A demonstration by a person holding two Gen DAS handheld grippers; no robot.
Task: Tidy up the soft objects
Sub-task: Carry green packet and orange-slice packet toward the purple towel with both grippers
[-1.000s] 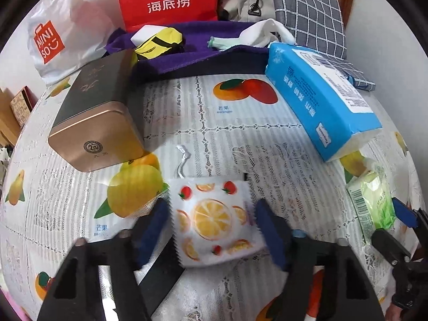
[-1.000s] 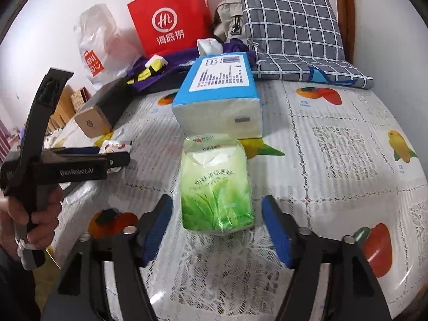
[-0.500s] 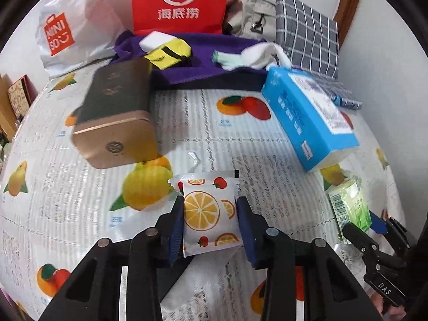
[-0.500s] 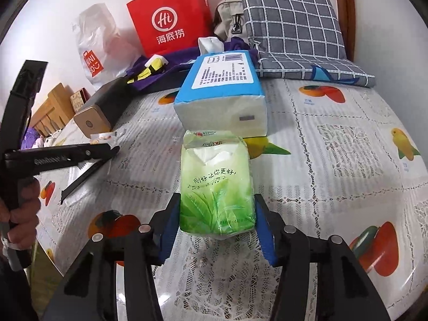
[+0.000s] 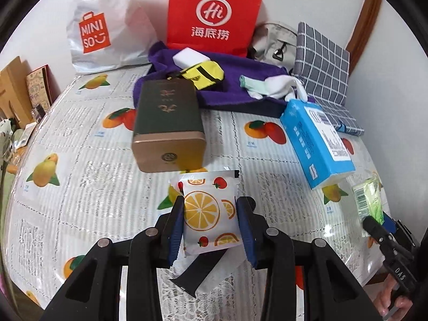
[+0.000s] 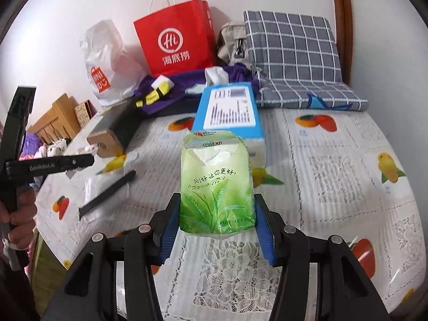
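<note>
My left gripper (image 5: 211,227) is shut on a white packet with an orange-slice print (image 5: 207,211) and holds it above the fruit-print tablecloth (image 5: 80,187). My right gripper (image 6: 216,227) is shut on a green tissue pack (image 6: 216,184), lifted off the cloth. The green pack also shows in the left wrist view (image 5: 367,200), and the left gripper shows at the left of the right wrist view (image 6: 77,161). A blue tissue pack (image 5: 315,144) lies on the table; in the right wrist view it (image 6: 230,107) lies just behind the green pack.
A gold-and-dark tin box (image 5: 168,128) lies ahead of the left gripper. A purple cloth (image 5: 240,85) holds a yellow sock (image 5: 206,73), white socks (image 5: 275,87) and a white sponge (image 5: 190,57). A red paper bag (image 5: 214,16), a Miniso bag (image 5: 104,29) and a checked cushion (image 6: 294,58) stand at the back.
Both grippers closed on their packs, the left on the orange-print packet, the right on the green tissue pack, and lifted them off the table.
</note>
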